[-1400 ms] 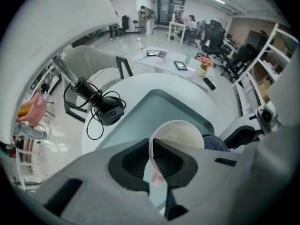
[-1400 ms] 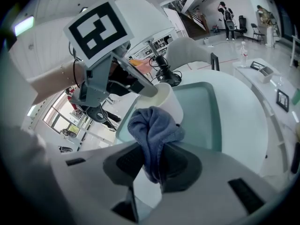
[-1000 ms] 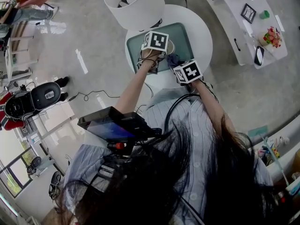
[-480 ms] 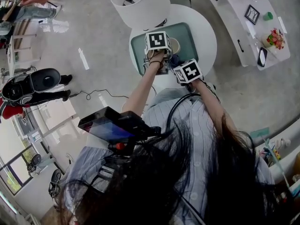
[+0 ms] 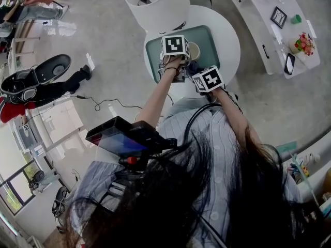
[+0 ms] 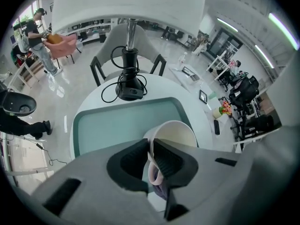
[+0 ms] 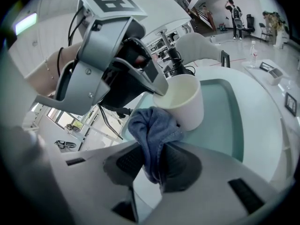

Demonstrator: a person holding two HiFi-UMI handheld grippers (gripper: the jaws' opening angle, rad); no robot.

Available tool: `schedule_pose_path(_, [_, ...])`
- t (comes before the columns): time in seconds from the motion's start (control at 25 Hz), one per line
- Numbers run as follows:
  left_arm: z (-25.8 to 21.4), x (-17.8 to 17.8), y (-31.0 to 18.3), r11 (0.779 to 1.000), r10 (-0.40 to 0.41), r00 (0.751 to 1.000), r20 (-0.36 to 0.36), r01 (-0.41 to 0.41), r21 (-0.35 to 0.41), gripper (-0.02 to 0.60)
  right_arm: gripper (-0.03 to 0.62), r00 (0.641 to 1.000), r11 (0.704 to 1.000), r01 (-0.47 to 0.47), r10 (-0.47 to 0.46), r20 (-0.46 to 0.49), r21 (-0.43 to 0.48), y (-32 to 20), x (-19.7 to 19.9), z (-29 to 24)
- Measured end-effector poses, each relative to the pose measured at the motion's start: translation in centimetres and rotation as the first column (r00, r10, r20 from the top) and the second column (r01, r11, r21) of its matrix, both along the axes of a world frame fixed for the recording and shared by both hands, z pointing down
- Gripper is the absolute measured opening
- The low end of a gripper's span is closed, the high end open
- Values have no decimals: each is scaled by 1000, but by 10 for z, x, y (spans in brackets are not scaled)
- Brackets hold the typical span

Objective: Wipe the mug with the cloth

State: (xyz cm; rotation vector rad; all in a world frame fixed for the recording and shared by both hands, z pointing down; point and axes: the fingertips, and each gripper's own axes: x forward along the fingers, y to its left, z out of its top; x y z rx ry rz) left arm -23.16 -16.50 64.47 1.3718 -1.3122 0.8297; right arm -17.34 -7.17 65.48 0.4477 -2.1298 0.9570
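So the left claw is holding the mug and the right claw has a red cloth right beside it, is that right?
Not quite. The cloth is blue, not red, as the right gripper view shows. The rest holds: the left claw is shut on the mug, and the right claw grips the cloth right beside it.
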Motion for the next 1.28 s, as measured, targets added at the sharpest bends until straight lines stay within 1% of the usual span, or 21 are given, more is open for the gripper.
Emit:
schedule_pose_path(0.16, [-7, 2, 2, 1000, 15, 1000, -14, -15, 20, 43, 98, 1000, 1000, 3, -3, 30, 2, -2, 0, -7])
schedule_pose_path(0.32, [-18, -4, 2, 998, 24, 1000, 14, -25, 59, 43, 98, 999, 1000, -5, 5, 33, 2, -4, 6, -11])
schedule_pose_path(0.52, [-32, -12, 5, 994, -10, 1000, -2, 10, 105, 43, 98, 998, 1000, -1, 0, 59, 16, -2, 7, -23])
schedule_pose_path(0.68, [-32, -19, 11, 992, -21, 1000, 9, 20, 125, 43, 98, 997, 999, -10, 7, 82, 32, -6, 9, -33])
schedule_pose_path(1.0, [-39, -15, 24, 984, -62, 998, 6, 60, 169, 43, 98, 995, 997, -30, 22, 100, 75, -19, 26, -55])
schedule_pose_path(1.12, [-46, -12, 25, 977, -78, 997, 4, 76, 199, 41, 98, 994, 995, -33, 23, 111, 91, -29, 31, -65])
schedule_pose_path(1.28, [-61, -8, 26, 956, -108, 994, -17, 109, 273, 41, 98, 992, 993, -14, -1, 130, 113, -37, 34, -79])
